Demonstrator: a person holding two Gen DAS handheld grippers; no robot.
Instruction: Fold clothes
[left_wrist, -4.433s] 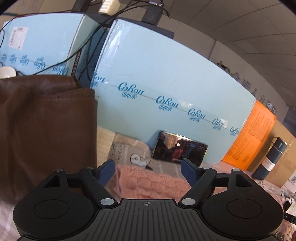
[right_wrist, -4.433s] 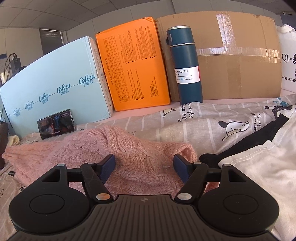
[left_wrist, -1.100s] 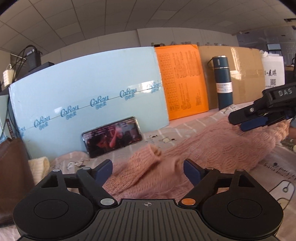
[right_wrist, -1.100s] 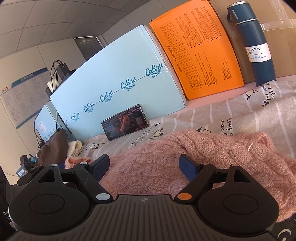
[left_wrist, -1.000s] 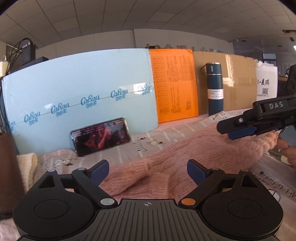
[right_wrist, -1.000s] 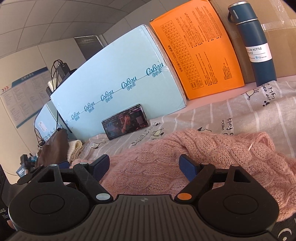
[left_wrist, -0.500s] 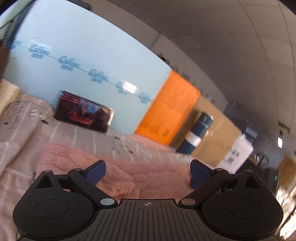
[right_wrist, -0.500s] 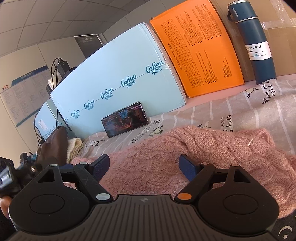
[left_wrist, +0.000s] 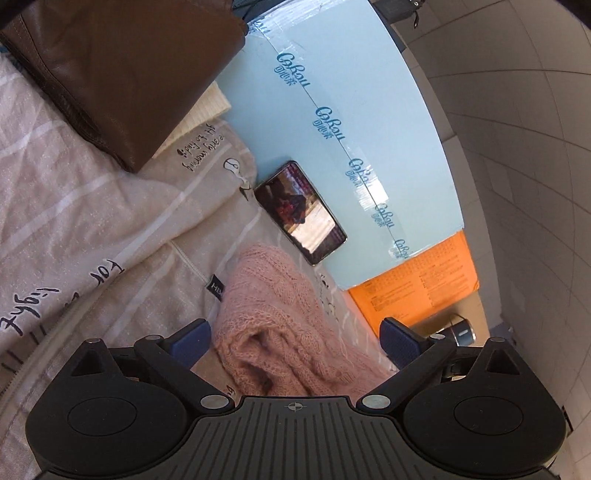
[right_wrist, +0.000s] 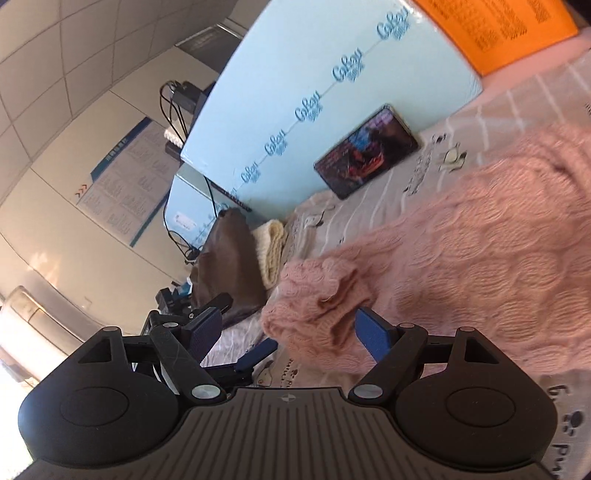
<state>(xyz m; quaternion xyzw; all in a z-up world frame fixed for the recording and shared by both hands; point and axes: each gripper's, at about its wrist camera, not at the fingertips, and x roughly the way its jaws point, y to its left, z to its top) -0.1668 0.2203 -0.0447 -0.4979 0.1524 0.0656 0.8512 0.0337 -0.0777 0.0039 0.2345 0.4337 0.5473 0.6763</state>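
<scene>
A pink cable-knit sweater lies on the striped printed sheet. My left gripper is open, with the sweater's rolled end lying between its blue fingertips. In the right wrist view the sweater spreads to the right, and a bunched sleeve end sits between the tips of my open right gripper. The left gripper's fingers show low at the left in that view.
A phone leans on a light blue box. An orange box and a dark blue bottle stand beyond it. A brown leather garment lies over a folded cream knit at the sheet's left.
Both cameras have rolled and tilted sharply. The left gripper now looks down on the sweater's end. The right gripper has swung left toward the bunched sleeve end. Both stayed open.
</scene>
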